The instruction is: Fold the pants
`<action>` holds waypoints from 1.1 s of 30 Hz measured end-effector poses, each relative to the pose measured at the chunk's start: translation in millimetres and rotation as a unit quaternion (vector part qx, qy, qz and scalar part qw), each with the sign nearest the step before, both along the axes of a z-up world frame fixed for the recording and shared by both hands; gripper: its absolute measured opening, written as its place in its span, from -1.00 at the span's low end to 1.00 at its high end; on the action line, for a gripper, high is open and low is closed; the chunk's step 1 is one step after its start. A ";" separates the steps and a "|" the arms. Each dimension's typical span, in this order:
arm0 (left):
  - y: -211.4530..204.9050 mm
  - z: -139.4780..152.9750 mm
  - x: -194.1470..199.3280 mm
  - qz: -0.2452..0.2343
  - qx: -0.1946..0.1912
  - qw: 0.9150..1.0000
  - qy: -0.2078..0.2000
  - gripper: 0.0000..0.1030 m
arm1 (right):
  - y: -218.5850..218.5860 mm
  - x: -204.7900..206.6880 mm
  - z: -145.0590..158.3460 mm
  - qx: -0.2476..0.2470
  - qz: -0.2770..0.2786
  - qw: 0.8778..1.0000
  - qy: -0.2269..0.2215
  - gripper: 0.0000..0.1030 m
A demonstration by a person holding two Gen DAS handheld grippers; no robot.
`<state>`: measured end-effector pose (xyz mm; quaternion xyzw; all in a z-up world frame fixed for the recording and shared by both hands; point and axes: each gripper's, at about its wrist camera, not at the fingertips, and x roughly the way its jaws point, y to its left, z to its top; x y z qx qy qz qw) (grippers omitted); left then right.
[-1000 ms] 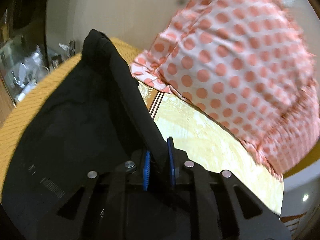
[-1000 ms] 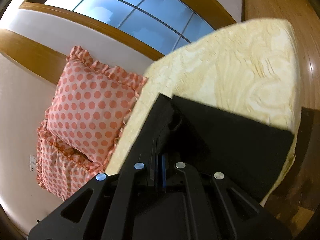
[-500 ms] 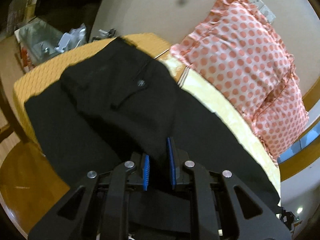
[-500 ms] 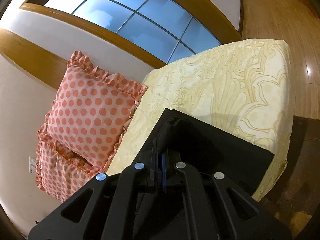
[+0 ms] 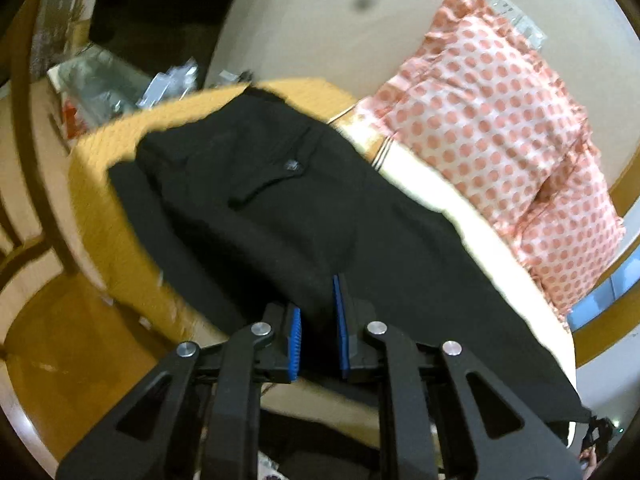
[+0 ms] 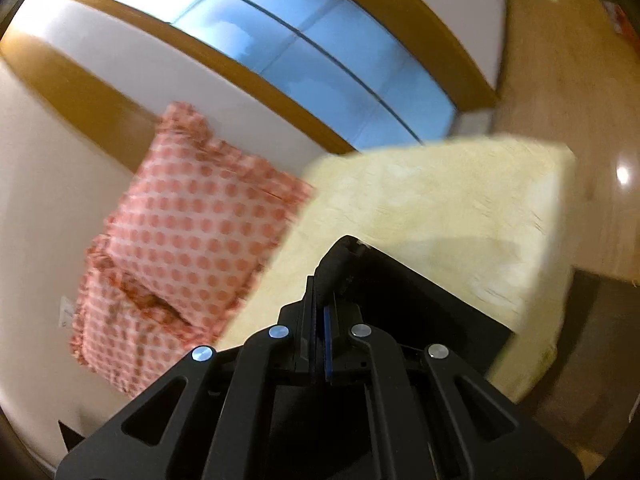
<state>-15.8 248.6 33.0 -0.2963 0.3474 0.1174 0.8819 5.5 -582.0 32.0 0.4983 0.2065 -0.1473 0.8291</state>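
Note:
Black pants [image 5: 280, 208] lie across the yellow bed [image 5: 100, 208], waist and back pocket at the far end. My left gripper [image 5: 318, 320] is shut on a fold of the pants' near edge, blue pads pinching the cloth. In the right wrist view my right gripper [image 6: 322, 308] is shut on another black edge of the pants [image 6: 420, 312], which spreads over the pale yellow cover [image 6: 440, 208] to its right. The cloth under both grippers is hidden.
Two pink polka-dot pillows [image 5: 500, 140] lean on the wall behind the bed, also in the right wrist view [image 6: 192, 224]. A cluttered side table [image 5: 108, 84] stands at the far left. A window [image 6: 300, 64] is above. Wooden floor [image 6: 580, 80] surrounds the bed.
My left gripper has pulled back and up with the pants, so the whole garment now shows spread over the bed. My right gripper has lifted slightly, still holding its edge.

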 end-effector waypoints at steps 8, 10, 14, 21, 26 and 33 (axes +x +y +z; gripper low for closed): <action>-4.2 -12.6 1.4 0.004 0.013 1.000 0.009 -0.67 | -3.7 5.3 -32.5 0.027 -0.001 0.999 0.047 -0.95; -4.8 -11.9 1.2 0.005 0.010 1.000 0.005 -0.66 | -0.9 4.0 -28.1 0.012 0.001 0.999 0.045 -0.96; -0.8 -15.9 4.4 0.001 0.004 1.000 0.004 -0.63 | -4.7 3.0 -40.2 0.027 0.004 0.997 0.066 -0.95; 2.6 -12.0 4.6 -0.014 0.015 1.000 0.004 -0.67 | -0.2 -8.3 -31.6 0.011 0.001 0.998 0.061 -0.96; 3.0 -3.6 5.5 -0.022 0.025 0.999 0.002 -0.71 | 7.9 -21.4 -28.8 0.008 -0.011 0.999 0.050 -0.95; 4.4 -6.9 7.8 -0.025 0.037 0.999 0.009 -0.71 | 10.5 -30.5 -39.8 0.000 -0.019 0.998 0.065 -0.96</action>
